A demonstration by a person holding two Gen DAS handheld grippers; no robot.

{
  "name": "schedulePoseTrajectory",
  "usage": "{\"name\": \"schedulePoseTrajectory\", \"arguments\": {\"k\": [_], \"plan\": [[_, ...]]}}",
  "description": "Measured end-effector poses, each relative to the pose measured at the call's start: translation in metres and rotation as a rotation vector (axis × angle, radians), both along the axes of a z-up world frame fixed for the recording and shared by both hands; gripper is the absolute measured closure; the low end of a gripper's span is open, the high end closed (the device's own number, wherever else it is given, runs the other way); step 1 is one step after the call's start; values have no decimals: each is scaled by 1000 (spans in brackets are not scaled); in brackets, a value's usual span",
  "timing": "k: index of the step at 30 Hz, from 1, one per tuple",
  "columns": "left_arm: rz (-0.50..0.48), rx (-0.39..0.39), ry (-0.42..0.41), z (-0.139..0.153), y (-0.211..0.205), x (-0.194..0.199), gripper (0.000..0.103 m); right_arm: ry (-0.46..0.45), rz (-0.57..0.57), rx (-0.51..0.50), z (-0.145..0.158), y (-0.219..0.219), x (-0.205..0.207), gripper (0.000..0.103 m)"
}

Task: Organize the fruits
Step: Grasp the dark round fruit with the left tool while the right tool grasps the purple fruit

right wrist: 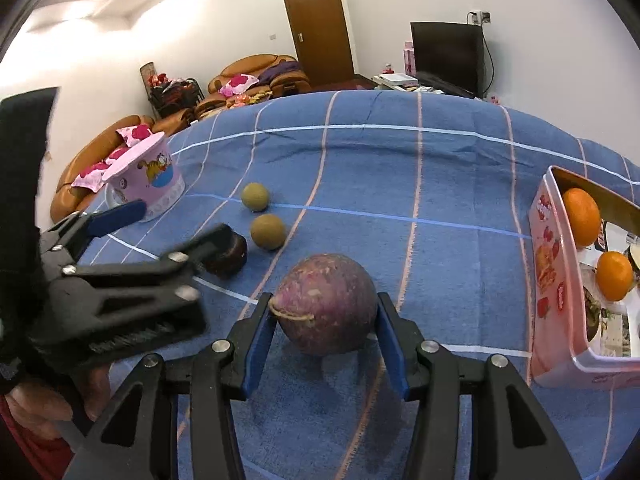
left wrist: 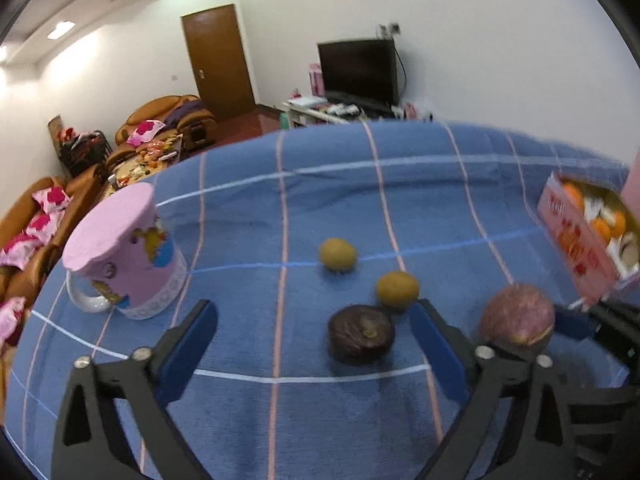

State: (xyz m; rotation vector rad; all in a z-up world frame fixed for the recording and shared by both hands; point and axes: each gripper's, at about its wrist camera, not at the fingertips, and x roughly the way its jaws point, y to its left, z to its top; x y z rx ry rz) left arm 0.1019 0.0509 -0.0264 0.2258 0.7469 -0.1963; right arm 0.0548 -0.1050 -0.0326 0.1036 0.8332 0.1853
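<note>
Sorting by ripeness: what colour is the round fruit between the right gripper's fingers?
Mottled purple round fruit with pale flecks, clearest in the right wrist view.

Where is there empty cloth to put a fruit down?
Bare blue cloth stretches between the two yellow-brown fruits and the pink box, and along the far edge. It is crowded near the dark fruit, and around the purple fruit.

**Fruit on the blue checked cloth, tin at the right**

A round purple-mottled fruit (right wrist: 327,304) sits upright, stem scar facing the camera. A dark wrinkled fruit (left wrist: 361,334) lies near two greenish-brown round fruits (left wrist: 337,255) (left wrist: 397,290). Two oranges (right wrist: 581,216) (right wrist: 614,275) rest inside the open pink tin (right wrist: 550,280).
</note>
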Motion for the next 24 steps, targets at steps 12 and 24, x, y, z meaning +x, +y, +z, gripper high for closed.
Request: {"name": "schedulePoseTrajectory", "arguments": {"k": [12, 24], "plan": [[44, -100, 143, -19, 15, 22, 65, -3, 11, 11, 1, -2, 2, 52], [244, -221, -138, 13, 53, -8, 65, -223, 12, 146, 35, -20, -28, 52]]}}
